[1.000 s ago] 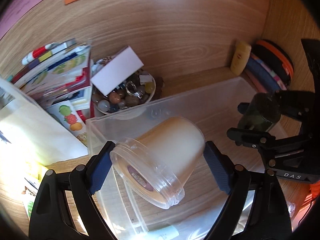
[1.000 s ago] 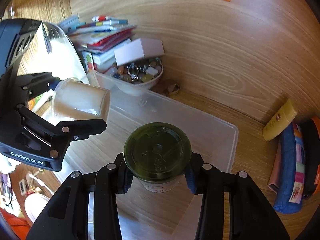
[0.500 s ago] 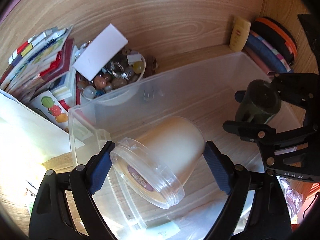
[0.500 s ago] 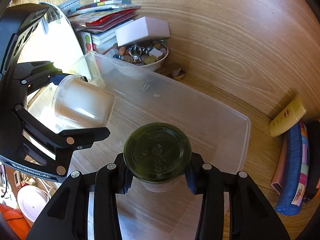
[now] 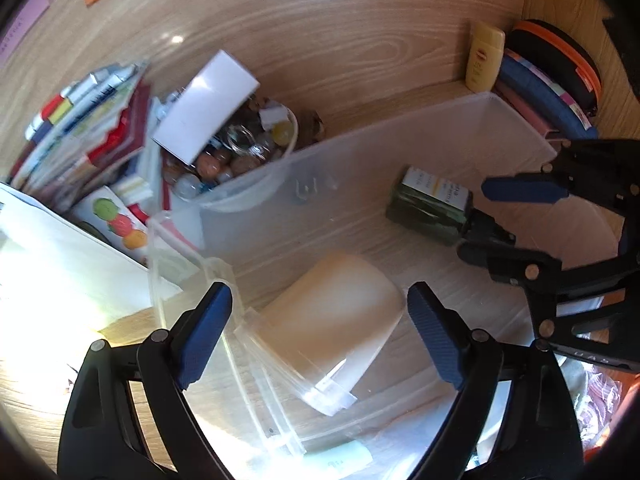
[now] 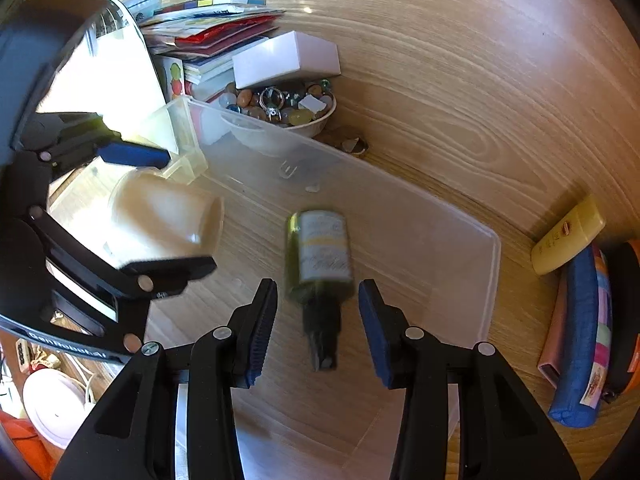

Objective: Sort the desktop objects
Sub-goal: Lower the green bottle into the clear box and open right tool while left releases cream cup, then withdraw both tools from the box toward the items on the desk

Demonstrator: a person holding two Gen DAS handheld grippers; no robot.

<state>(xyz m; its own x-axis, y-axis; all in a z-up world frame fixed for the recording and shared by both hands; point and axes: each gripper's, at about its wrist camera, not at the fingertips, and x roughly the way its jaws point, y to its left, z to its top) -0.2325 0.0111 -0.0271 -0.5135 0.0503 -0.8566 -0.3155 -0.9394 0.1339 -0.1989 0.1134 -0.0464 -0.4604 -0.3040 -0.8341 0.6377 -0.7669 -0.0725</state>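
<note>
both grippers spread wide, holding nothing. cream jar [image 5: 332,320] lies tilted in clear bin [image 5: 400,136] btwn left gripper [image 5: 320,320] fingers, blurred. green bottle [image 6: 320,256] on its side in bin, just ahead of right gripper [image 6: 318,320].

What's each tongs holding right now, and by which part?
Nothing. Left tongs are open, the cream jar loose between them; right tongs are open, the green bottle free over the clear bin.

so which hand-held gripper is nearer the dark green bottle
Right. The right hand-held gripper is open around the dark green bottle in the clear bin; the left hand-held gripper sits apart, open around the cream jar.
</note>
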